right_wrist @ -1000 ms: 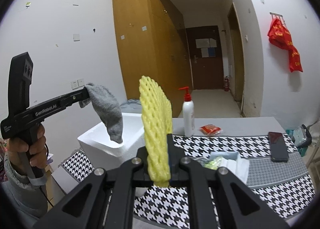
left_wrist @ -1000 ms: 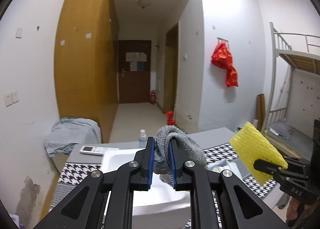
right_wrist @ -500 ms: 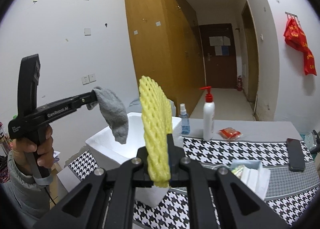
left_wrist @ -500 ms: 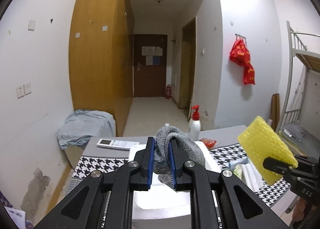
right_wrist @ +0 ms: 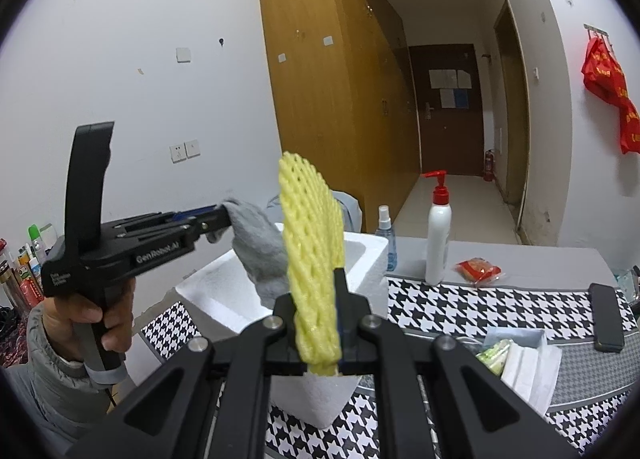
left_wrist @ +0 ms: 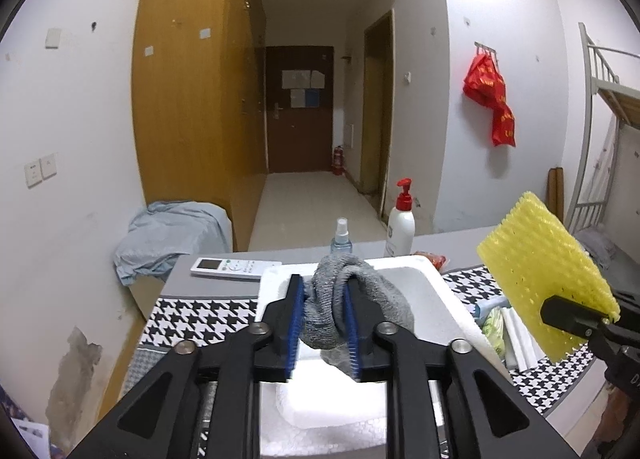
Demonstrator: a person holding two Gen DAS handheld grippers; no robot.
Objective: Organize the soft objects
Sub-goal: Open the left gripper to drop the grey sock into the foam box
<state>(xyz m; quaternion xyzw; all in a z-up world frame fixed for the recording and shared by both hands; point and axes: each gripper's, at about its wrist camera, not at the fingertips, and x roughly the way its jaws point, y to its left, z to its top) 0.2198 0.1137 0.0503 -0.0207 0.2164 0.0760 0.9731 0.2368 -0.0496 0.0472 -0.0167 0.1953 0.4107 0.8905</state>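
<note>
Closest in the left wrist view, the left gripper (left_wrist: 322,311) has its jaws easing apart with a grey sock (left_wrist: 348,299) bunched between the blue pads, hanging over the white foam box (left_wrist: 440,303) at bottom centre; can't tell if the pads are still biting it. In the right wrist view, the right gripper (right_wrist: 318,315) is pressed tight on a yellow foam fruit net (right_wrist: 312,255) standing upright mid-frame, in front of the box. A hand (right_wrist: 90,317) grips the left tool's handle at lower left. Beyond, on the houndstooth cloth (right_wrist: 460,303): a tissue pack (right_wrist: 516,351) lower right, a black phone (right_wrist: 606,317), then a lotion pump bottle (right_wrist: 438,235), small spray bottle (right_wrist: 386,237) and red snack packet (right_wrist: 478,269).
</note>
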